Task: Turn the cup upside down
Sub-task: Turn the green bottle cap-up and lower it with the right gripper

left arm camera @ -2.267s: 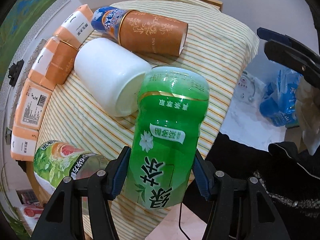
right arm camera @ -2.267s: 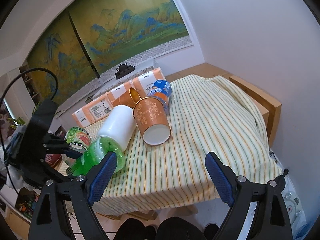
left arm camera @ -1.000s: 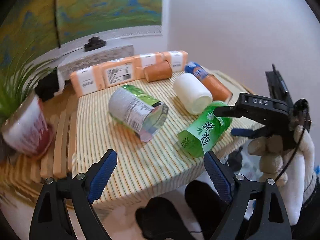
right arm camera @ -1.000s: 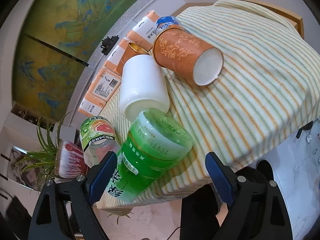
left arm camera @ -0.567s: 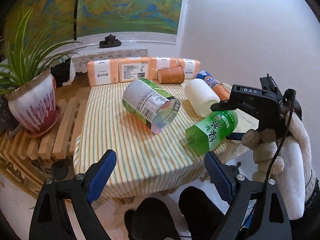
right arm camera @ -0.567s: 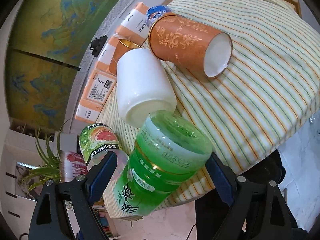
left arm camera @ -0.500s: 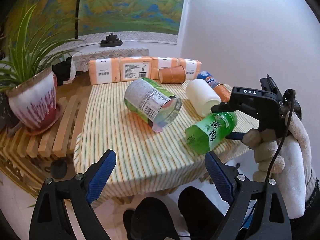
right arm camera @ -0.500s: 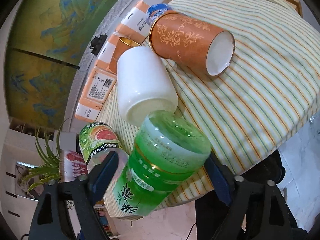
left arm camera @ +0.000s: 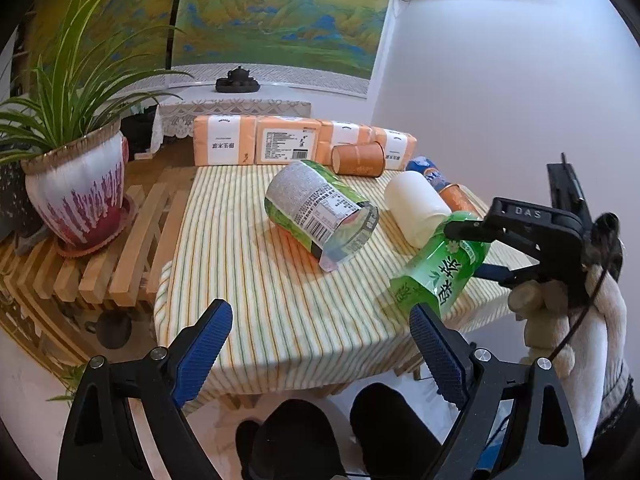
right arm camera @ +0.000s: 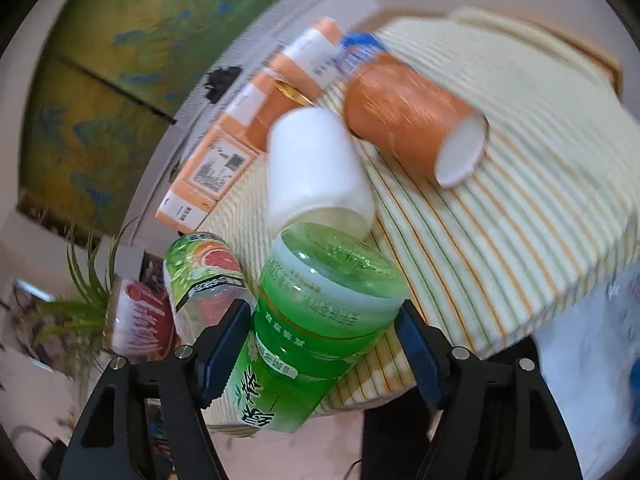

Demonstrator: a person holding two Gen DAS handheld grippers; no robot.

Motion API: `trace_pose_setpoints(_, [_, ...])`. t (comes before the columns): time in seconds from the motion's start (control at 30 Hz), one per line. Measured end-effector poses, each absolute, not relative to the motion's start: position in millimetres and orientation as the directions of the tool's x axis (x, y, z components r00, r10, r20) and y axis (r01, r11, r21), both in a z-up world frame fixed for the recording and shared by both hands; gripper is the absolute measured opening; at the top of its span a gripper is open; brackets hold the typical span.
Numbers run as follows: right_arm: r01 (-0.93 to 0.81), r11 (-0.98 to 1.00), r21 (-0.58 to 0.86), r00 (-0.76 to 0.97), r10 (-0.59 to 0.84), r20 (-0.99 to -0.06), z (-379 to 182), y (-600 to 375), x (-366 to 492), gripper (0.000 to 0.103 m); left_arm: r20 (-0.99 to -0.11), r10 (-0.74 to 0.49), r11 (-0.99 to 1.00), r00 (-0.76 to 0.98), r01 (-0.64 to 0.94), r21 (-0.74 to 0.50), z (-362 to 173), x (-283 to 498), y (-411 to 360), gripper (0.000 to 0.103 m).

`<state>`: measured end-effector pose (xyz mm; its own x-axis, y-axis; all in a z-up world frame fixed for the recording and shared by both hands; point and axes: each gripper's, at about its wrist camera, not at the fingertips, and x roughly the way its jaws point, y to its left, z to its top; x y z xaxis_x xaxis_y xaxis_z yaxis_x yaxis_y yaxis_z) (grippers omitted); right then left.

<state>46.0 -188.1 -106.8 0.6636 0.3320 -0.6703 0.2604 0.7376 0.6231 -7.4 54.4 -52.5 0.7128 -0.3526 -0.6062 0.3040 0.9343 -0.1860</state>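
The green plastic cup [right arm camera: 320, 312], cut from a tea bottle with white Chinese lettering, is clamped between the two blue pads of my right gripper [right arm camera: 324, 344]. In the left wrist view the cup [left arm camera: 440, 268] hangs tilted over the table's front right corner, one end down near the cloth, held by the right gripper [left arm camera: 480, 248] from the right. My left gripper [left arm camera: 320, 348] is open and empty, in front of the table edge.
On the striped cloth [left arm camera: 248, 280] lie a large labelled green cup [left arm camera: 320, 212], a white cup [left arm camera: 416, 208], orange paper cups [left arm camera: 358, 159] and a blue can [left arm camera: 426, 168]. Orange tissue packs [left arm camera: 280, 144] line the back. A potted plant [left arm camera: 76, 188] stands left.
My right gripper has closed onto the green cup and lifted and tilted it off the cloth. My left gripper let it go earlier and drew back to the front of the table.
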Motion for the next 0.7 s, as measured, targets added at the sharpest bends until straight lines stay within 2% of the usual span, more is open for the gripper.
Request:
trace_pose_setpoints(0.3, [0.081, 0.912, 0.402, 0.754, 0.207, -0.623, -75.4, -155.8, 40.9, 0.069, -0.619, -0.338, 0.94, 0.709, 0.29, -0.181, -57.3, -2.1, 46.8, 0.092])
trace_pose_setpoints(0.5, [-0.017, 0.993, 0.115, 0.851, 0.075, -0.519, -61.5, -120.6, 33.7, 0.069, -0.615, -0.322, 0.946, 0.72, 0.269, -0.181, -55.8, 0.1, 45.5, 0.092])
trace_pose_setpoints(0.7, [-0.07, 0.996, -0.046, 0.889, 0.042, -0.456, -70.2, -103.1, 33.6, 0.069, -0.615, -0.305, 0.952, 0.727, 0.258, -0.167, -53.8, 2.4, 42.4, 0.092])
